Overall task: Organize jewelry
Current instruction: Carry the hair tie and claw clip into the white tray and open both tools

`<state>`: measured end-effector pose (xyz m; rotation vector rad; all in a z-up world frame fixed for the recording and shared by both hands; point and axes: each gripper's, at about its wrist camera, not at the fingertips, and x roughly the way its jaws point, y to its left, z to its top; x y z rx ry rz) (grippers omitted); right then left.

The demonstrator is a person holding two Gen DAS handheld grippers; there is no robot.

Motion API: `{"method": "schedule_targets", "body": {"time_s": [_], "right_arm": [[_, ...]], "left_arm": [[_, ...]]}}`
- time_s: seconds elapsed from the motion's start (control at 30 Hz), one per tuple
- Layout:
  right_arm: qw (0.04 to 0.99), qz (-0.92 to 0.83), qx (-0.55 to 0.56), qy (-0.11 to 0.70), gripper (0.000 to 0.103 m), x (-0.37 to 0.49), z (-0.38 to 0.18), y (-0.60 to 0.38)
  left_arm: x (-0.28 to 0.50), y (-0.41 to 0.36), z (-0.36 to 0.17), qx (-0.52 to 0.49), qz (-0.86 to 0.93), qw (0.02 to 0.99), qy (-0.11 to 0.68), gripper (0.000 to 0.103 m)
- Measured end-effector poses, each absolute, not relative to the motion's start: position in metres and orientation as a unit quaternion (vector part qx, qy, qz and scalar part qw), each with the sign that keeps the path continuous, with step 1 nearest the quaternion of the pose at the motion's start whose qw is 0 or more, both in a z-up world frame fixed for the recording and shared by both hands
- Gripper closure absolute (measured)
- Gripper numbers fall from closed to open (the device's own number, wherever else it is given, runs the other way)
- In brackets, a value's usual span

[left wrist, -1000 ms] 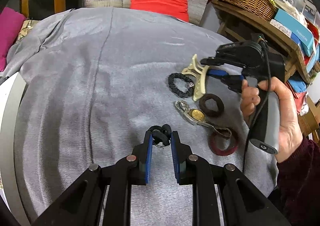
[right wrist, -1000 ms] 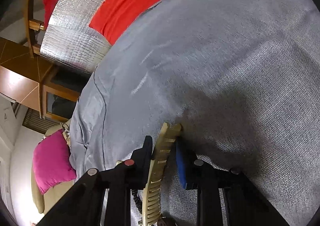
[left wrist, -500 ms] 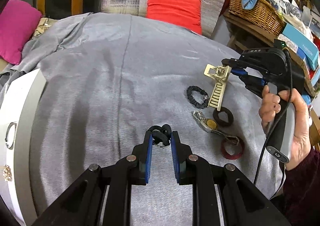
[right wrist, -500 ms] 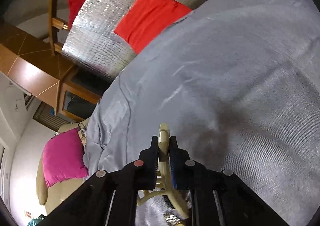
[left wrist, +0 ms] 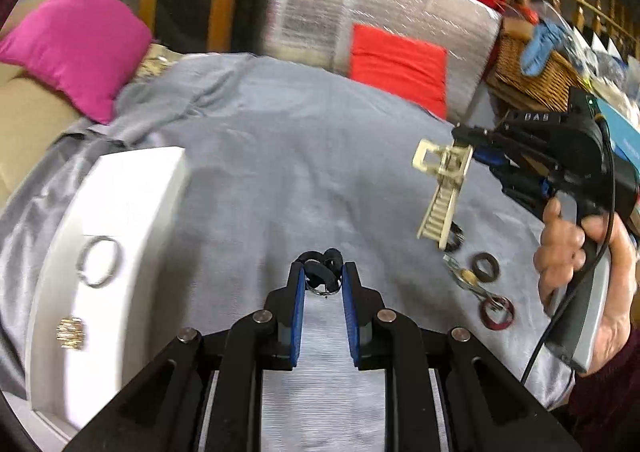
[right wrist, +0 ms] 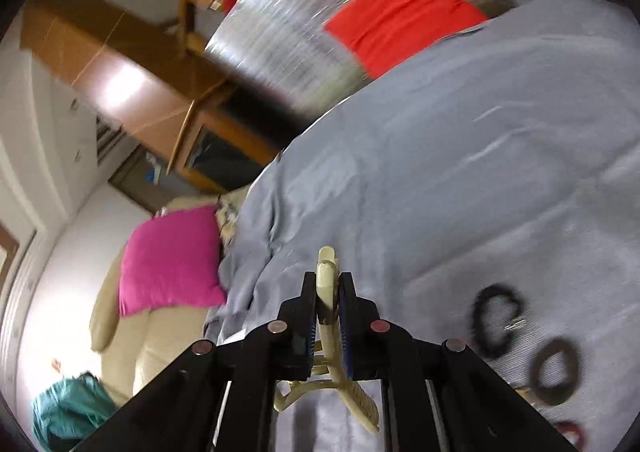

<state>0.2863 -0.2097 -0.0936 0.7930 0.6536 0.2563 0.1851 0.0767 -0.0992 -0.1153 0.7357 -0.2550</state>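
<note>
My left gripper [left wrist: 322, 277] is shut on a black hair tie [left wrist: 320, 272], held above the grey cloth [left wrist: 300, 180]. My right gripper [right wrist: 327, 294] is shut on a cream hair claw clip [right wrist: 328, 284], which hangs in the air in the left wrist view [left wrist: 442, 188]. On the cloth below it lie a black scrunchie [right wrist: 498, 320], a dark brown hair tie [left wrist: 486, 267], a gold watch [left wrist: 466, 278] and a dark red ring [left wrist: 497, 313]. A white jewelry box [left wrist: 120, 212] at left holds a silver bangle [left wrist: 99, 261] and a gold piece [left wrist: 72, 332].
A pink cushion [left wrist: 76, 48] lies at far left, a red cushion [left wrist: 398, 64] and silver padding at the back. A wicker basket [left wrist: 532, 72] and shelves stand at right. A wooden cabinet [left wrist: 192, 8] is behind.
My right gripper closed on the claw clip and lifted it off the cloth. My left gripper, still holding the hair tie, rose and swung left, bringing the white box into view.
</note>
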Motion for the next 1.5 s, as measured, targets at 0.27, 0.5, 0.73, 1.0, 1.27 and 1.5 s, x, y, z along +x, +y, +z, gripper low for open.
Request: {"method": "schedule_targets", "body": {"time_s": [0.27,0.5,0.73,1.0,1.27,1.5], "right_arm": [[0.858,0.167,0.351,0.337,0.092,0.305,-0.078,-0.120],[0.861,0.205,0.303,0.352,0.092,0.317,-0.054,-0.040],[0.861,0.235,0.251,0.376,0.092,0.329,-0.048,0.031],[0.852,0.259,0.225,0.395,0.092,0.346,-0.056,0.091],[0.829,0.267,0.248,0.424,0.092,0.363,-0.087,0.116],[0.809,0.264,0.287,0.440,0.092,0.377,-0.115,0.121]], "left_arm": [[0.176,0.149,-0.085,-0.099,-0.057,0.937,0.331,0.084],[0.166,0.192,-0.079,-0.110,0.013,0.944,0.312,0.084],[0.168,0.226,-0.090,-0.140,0.061,0.932,0.329,0.084],[0.177,0.252,-0.113,-0.167,0.108,0.908,0.369,0.084],[0.183,0.254,-0.129,-0.166,0.130,0.890,0.405,0.084],[0.186,0.256,-0.139,-0.171,0.140,0.877,0.426,0.084]]}}
